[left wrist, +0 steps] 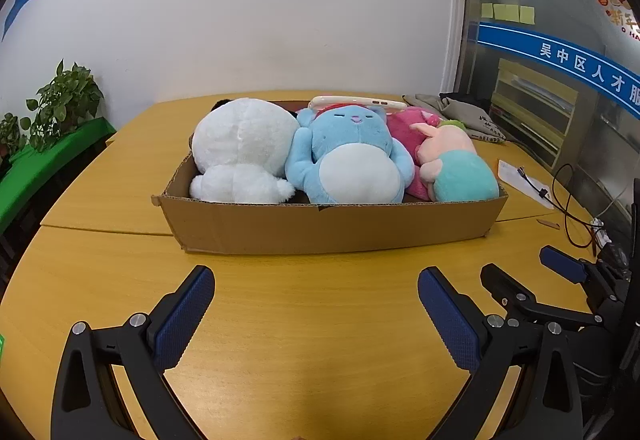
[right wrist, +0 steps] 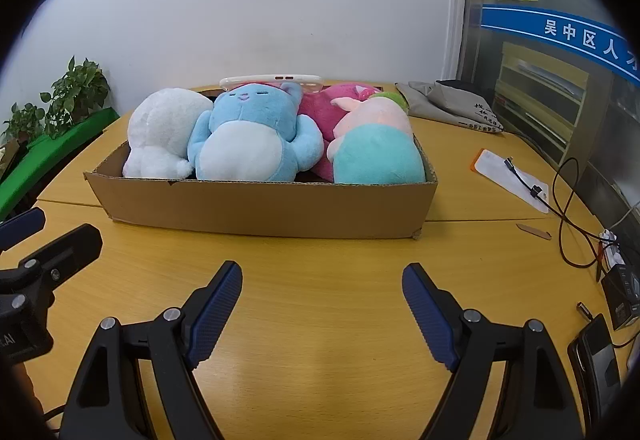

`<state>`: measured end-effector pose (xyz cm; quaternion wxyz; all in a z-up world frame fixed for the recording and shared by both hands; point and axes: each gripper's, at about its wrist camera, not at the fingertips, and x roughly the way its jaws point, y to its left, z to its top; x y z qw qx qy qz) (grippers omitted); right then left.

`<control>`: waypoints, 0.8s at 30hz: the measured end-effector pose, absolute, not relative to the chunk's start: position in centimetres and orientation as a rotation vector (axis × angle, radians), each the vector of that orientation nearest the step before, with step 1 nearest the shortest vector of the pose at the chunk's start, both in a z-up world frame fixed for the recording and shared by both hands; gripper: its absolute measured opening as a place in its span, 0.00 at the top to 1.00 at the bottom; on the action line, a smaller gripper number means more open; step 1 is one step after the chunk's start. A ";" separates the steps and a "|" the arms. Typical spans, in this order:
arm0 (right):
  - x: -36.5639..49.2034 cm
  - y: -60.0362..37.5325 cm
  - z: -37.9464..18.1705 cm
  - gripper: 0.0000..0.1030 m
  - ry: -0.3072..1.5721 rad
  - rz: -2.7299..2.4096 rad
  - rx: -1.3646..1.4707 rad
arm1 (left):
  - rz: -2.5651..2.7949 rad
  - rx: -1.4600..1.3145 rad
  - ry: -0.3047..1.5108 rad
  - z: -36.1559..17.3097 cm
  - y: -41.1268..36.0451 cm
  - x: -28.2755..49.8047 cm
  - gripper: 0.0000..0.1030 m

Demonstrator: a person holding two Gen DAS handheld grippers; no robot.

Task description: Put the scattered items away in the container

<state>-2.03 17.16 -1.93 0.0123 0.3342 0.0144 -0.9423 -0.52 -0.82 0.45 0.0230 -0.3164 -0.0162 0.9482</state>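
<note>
A shallow cardboard box (left wrist: 320,228) (right wrist: 260,211) stands on the yellow table (left wrist: 300,320). In it lie a white plush (left wrist: 240,147) (right wrist: 160,131), a blue plush (left wrist: 352,159) (right wrist: 252,135), a magenta plush (left wrist: 408,127) (right wrist: 320,111) and a pink-and-teal plush (left wrist: 460,171) (right wrist: 376,147). A white phone case (left wrist: 356,102) (right wrist: 272,80) rests on top at the back. My left gripper (left wrist: 316,276) is open and empty in front of the box. My right gripper (right wrist: 322,272) is open and empty beside it, and shows in the left wrist view (left wrist: 520,264).
A grey cloth bag (left wrist: 460,115) (right wrist: 452,99) lies behind the box to the right. A white card (right wrist: 512,175), black and red cables (right wrist: 568,207), a phone (right wrist: 596,356) and small devices lie at the right edge. Potted plants (left wrist: 60,99) stand at the left.
</note>
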 end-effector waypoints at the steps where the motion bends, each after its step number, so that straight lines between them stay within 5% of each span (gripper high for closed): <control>1: -2.1 17.2 -1.9 0.20 0.046 -2.938 1.042 | 2.939 -0.975 -0.045 0.5 -1.0 -0.6 0.00; 10: -3.0 18.1 -1.9 0.20 0.075 -2.894 1.029 | 2.807 -0.924 0.093 0.4 -6.3 -2.4 0.00; 24: -9.4 29.9 -9.3 0.20 0.303 -2.543 1.210 | 2.425 -1.215 0.263 -11.2 -19.2 -6.2 0.00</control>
